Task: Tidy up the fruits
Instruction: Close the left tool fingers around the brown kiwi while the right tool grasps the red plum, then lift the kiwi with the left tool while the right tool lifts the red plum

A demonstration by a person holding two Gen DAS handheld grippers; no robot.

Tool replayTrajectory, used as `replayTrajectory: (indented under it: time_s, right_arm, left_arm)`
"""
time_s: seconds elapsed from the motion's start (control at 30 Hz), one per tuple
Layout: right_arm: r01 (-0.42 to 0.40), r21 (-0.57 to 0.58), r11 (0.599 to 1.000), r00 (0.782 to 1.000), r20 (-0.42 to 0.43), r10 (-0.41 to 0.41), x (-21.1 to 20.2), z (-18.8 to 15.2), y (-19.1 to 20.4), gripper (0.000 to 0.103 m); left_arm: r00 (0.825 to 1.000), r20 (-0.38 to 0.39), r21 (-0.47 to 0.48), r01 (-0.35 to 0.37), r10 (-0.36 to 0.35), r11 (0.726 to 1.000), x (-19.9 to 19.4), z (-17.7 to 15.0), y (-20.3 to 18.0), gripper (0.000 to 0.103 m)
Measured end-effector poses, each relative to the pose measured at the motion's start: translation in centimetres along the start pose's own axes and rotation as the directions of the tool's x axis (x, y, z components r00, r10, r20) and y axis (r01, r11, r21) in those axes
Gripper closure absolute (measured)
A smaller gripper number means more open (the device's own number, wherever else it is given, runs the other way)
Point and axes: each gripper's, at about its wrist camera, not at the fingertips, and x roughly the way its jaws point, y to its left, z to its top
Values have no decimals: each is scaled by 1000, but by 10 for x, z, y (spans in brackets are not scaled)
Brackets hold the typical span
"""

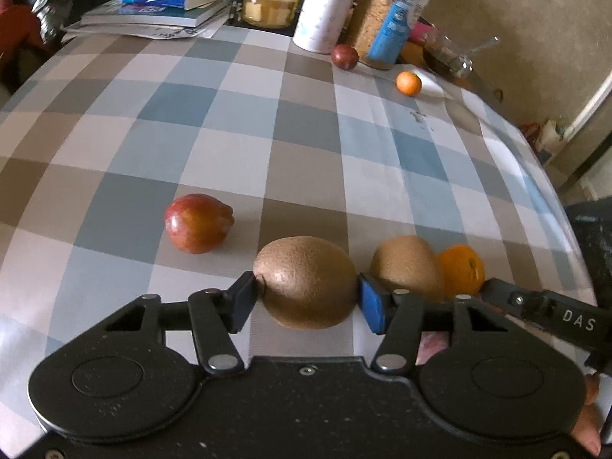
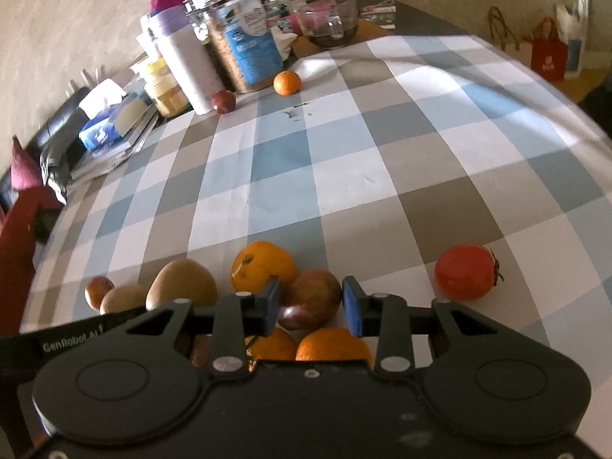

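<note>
Left gripper (image 1: 306, 298) clamps a kiwi (image 1: 306, 281) at lower centre of the frame, over the bench (image 1: 267, 134).
Right gripper (image 2: 310, 306) hangs partly open, holding nothing, above a reddish fruit (image 2: 313, 294) among oranges (image 2: 264, 266) at lower centre.

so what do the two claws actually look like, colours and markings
Both claws are matte black plastic: a wide body with two round discs, silver rivets and scissor-like linkage arms. The left claw has blue-edged pads; the right claw has blue pads too. White lettering reads "DAS" on one side bar and "GenRobot.AI" on the other. No cables show.
</note>
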Motion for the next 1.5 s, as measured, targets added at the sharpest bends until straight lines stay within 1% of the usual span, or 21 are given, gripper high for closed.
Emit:
replayTrajectory:
  time_s: [0.07,0.17,0.27,0.37,0.57,0.63,0.73,0.8,0.83,1.0,1.13,1.23,1.4,1.5]
  right_arm:
    - [3,30,1000,1000,4,-3,0,1,-4,67]
    - [40,54,998,999,29,-41,-3,2,-7,67]
    - [55,73,996,997,48,-59,-5,4,-11,68]
    - [51,86,995,997,48,-55,-5,4,-13,69]
    - [67,57,996,996,54,-70,-5,2,-8,68]
    - [54,50,997,998,33,-56,-3,2,-7,67]
    - [24,57,998,1000,-19,-23,3,2,-8,66]
    - [22,59,998,999,-41,-19,6,1,-8,66]
    - [25,57,998,999,-38,-23,6,0,-7,66]
    - [60,36,998,998,-11,-60,3,-1,-3,68]
    - [84,30,996,994,64,-86,-6,0,-2,68]
    - [73,38,997,991,106,-77,-13,1,-4,68]
    - [38,61,997,991,125,-46,-18,2,-7,68]
    - [35,60,998,991,129,-43,-19,2,-7,68]
  left_arm:
    - [1000,13,-17,-19,19,1000,0,1,1,42]
    - [998,35,-37,-55,56,998,-1,1,3,43]
    - [998,37,-62,-49,52,997,-1,3,9,43]
    - [999,34,-79,-40,43,996,-1,4,11,42]
    - [997,42,-61,-63,66,996,0,3,8,42]
    - [997,43,-59,-65,68,996,0,2,7,42]
    - [997,43,-54,-69,72,996,0,2,6,42]
    - [996,44,-52,-71,74,996,0,1,5,42]
    - [996,45,-52,-71,74,996,0,2,5,42]
    - [997,50,-70,-58,61,996,-1,2,7,43]
    - [994,96,-77,-41,48,996,-9,2,8,43]
    - [990,128,-78,-42,51,996,-13,3,8,43]
    - [985,170,-83,-20,34,996,-19,4,8,43]
    - [980,193,-74,-28,42,997,-22,3,6,43]
